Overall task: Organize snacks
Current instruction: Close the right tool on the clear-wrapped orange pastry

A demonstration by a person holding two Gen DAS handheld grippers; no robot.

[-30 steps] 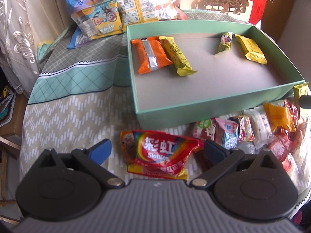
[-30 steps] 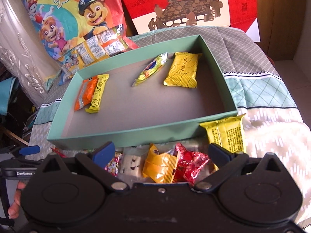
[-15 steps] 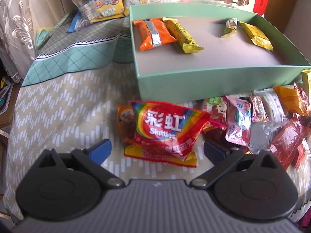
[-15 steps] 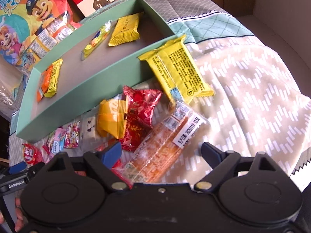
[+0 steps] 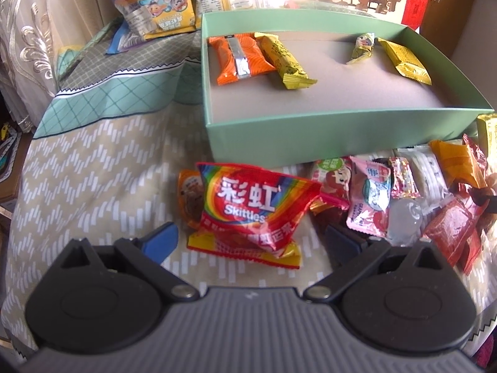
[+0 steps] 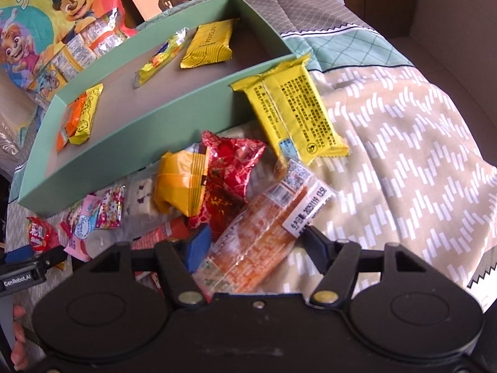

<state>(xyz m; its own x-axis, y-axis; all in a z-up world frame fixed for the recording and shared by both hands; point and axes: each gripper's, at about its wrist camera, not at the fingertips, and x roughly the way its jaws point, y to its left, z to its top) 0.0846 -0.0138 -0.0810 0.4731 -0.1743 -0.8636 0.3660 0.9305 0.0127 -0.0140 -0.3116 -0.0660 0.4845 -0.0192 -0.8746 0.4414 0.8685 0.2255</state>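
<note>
A green box (image 5: 341,124) (image 6: 155,130) holds an orange packet (image 5: 239,57), a yellow bar (image 5: 285,62), a small candy stick (image 5: 362,46) and a yellow packet (image 5: 403,60). Loose snacks lie in front of it. My left gripper (image 5: 251,239) is open, its fingers either side of a red Skittles bag (image 5: 251,208). My right gripper (image 6: 256,242) is open, narrower than before, its fingers around a clear orange snack packet (image 6: 261,239). A yellow wafer pack (image 6: 292,108) leans on the box corner.
The pile holds a red foil candy (image 6: 233,161), an orange-yellow packet (image 6: 183,183) and pink sweets (image 5: 369,199). Large snack bags (image 5: 161,9) and a cartoon gift bag (image 6: 56,15) stand behind the box. Patterned cloth (image 6: 403,155) covers the surface.
Both grippers have dropped lower toward the snack pile. The right one has tilted down onto the orange packet and its fingers have come closer together. The left has closed in on the Skittles bag.
</note>
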